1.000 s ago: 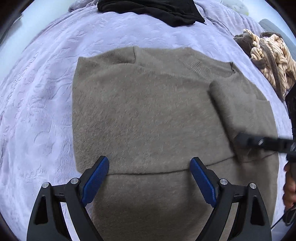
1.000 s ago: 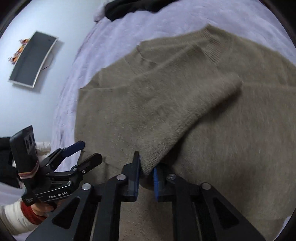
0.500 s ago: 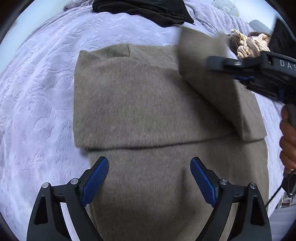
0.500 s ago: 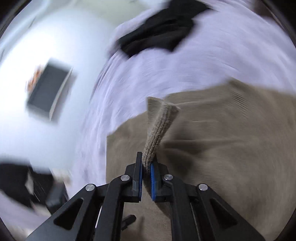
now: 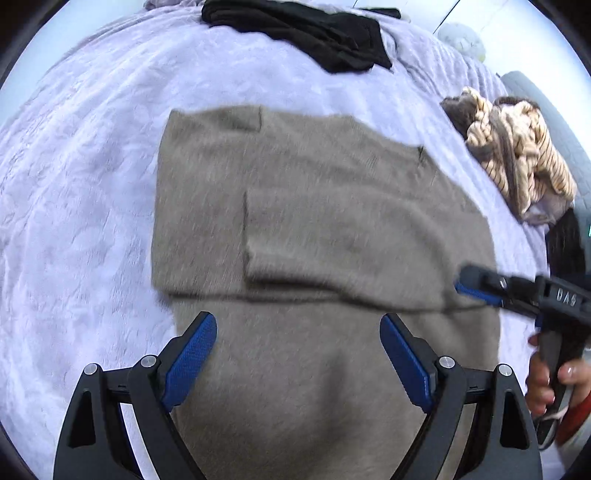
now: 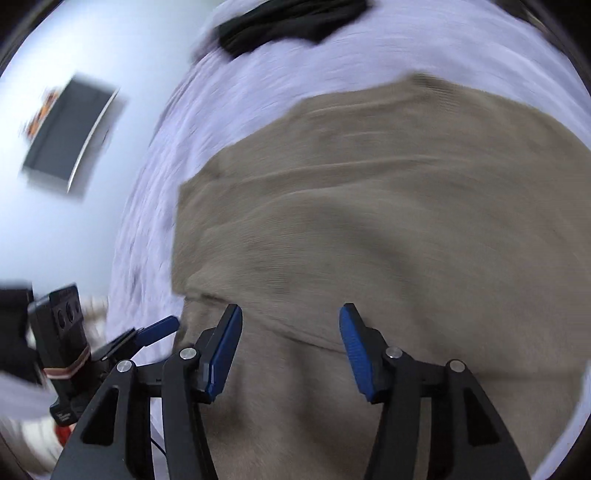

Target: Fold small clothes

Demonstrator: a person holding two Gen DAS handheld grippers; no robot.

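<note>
A taupe knit sweater (image 5: pixel 314 229) lies flat on the lavender bedspread (image 5: pixel 81 155). Its right sleeve (image 5: pixel 332 251) is folded across the chest, cuff near the left side. My left gripper (image 5: pixel 297 354) is open and empty, hovering over the sweater's lower part. My right gripper (image 6: pixel 290 343) is open and empty above the sweater (image 6: pixel 388 221). It also shows in the left wrist view (image 5: pixel 476 286) at the sweater's right edge, and the left gripper shows in the right wrist view (image 6: pixel 155 328) at the far left.
A black garment (image 5: pixel 306 29) lies at the far edge of the bed. A striped cream and brown bundle of clothes (image 5: pixel 517 155) sits at the right. A dark monitor (image 6: pixel 70 133) hangs on the wall beyond the bed.
My right gripper carried the sleeve up and across the chest, laid it down, opened and let go. It has drawn back to the right edge. My left gripper stayed open.
</note>
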